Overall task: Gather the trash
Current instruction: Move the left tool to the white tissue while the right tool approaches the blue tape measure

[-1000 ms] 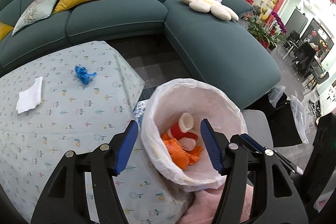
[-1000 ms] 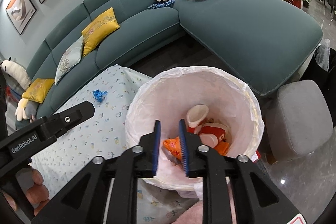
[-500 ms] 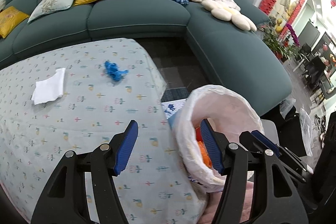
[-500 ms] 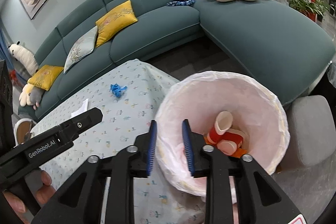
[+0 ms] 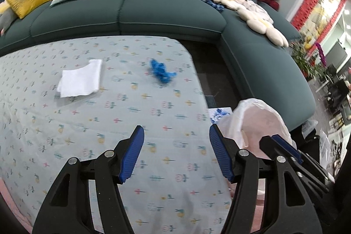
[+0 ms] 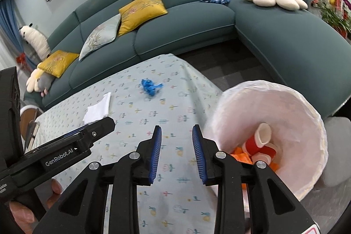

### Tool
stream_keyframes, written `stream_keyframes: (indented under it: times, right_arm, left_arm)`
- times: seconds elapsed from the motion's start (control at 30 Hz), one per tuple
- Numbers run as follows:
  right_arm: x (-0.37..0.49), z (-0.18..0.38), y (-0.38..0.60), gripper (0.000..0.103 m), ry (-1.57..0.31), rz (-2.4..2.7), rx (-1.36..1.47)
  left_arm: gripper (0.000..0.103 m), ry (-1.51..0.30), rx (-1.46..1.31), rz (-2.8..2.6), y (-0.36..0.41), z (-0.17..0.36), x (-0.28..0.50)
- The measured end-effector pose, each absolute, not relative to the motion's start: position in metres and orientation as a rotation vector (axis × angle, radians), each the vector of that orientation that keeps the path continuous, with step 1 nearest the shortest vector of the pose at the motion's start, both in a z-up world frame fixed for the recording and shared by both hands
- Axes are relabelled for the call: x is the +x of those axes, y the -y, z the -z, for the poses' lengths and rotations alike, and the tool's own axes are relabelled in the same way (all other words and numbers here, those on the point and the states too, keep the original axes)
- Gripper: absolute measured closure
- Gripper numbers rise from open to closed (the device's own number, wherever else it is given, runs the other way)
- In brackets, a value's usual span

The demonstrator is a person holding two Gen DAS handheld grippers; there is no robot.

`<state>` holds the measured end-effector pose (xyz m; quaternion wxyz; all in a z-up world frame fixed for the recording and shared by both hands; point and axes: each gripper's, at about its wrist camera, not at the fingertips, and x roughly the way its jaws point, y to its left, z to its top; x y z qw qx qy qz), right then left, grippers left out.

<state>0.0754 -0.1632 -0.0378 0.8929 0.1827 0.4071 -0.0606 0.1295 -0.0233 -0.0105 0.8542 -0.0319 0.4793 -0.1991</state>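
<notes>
Both grippers hang over the near part of the table, covered in a pale flower-print cloth. The left gripper has its blue fingers spread wide with nothing between them; the right gripper shows a narrower gap, fingers parted and also holding nothing.

The trash: a crumpled blue wrapper lies toward the far right corner of the table, a scrunched, knotty little wad. Well apart to its left, a white tissue lies flat and loosely folded, roughly square, nearer the far edge than the near one.

Off the table's right edge stands the bin, lined with a white bag, mouth tilted toward the right camera. Inside it sit red-and-white paper cups on orange scraps.

Against a second ago, both views have swung left: the bin was dead centre between the fingers then, and it has now slid to the right side, with the tablecloth filling the middle. The right fingers were almost pressed together then; they have opened wider.
</notes>
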Motion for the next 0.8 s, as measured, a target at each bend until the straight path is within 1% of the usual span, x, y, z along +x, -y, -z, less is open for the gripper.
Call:
stream_keyframes:
  times: [0.07,0.17,0.5,0.8]
  right_arm:
    - [0.081,0.038,0.157,0.070,-0.847,0.118,0.367]
    - [0.095,0.039,0.145,0.069,-0.854,0.105,0.352]
    - [0.160,0.063,0.113,0.069,-0.904,0.070,0.317]
    - [0.240,0.097,0.105,0.069,-0.958,0.072,0.282]
  left_arm:
    - [0.044,-1.013,-0.080,0.391,0.009,0.014,0.136]
    - [0.039,-1.020,-0.102,0.340,-0.015,0.022,0.147]
    - [0.039,-1.058,-0.131,0.191,-0.093,0.053,0.199]
    - [0.039,-1.091,-0.169,0.138,-0.128,0.083,0.260]
